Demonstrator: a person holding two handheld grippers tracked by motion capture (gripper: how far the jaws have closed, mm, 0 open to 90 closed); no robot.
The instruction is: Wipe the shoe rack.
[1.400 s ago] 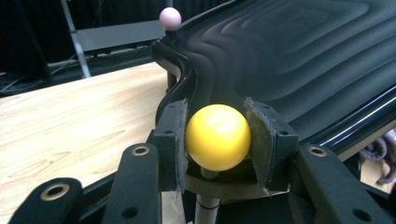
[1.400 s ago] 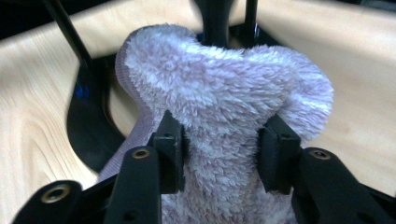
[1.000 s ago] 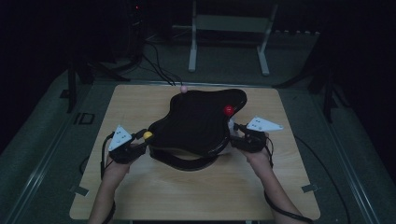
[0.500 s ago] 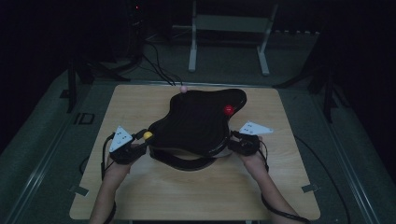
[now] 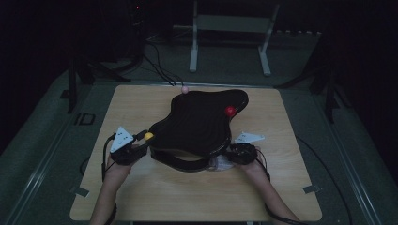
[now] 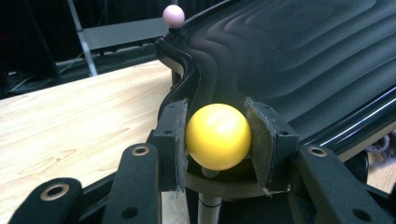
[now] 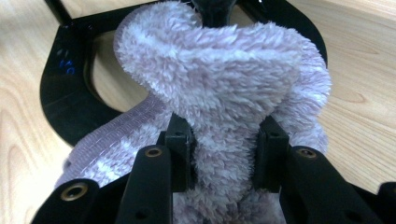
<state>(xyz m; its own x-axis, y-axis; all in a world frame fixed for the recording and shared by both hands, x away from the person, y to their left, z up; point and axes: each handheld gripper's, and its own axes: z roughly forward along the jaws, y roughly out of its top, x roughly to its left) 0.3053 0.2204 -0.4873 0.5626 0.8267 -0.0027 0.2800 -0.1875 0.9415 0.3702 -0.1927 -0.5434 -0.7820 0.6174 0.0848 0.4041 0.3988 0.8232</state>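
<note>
Now the left gripper (image 6: 218, 140) clamps the yellow ball (image 6: 218, 136) at the black tray's (image 5: 197, 123) edge. Near the table's (image 5: 141, 197) front edge, the right gripper (image 7: 223, 149), just closing, pinches a fluffy cloth (image 7: 224, 79), probably a towel.

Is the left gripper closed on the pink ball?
No, the left gripper's fingers clamp the yellow ball; the pink ball sits farther off.

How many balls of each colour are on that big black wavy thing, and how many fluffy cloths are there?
Yellow ball: 1
Red ball: 1
Pink ball: 1
Fluffy cloth: 1
Total: 4
</note>
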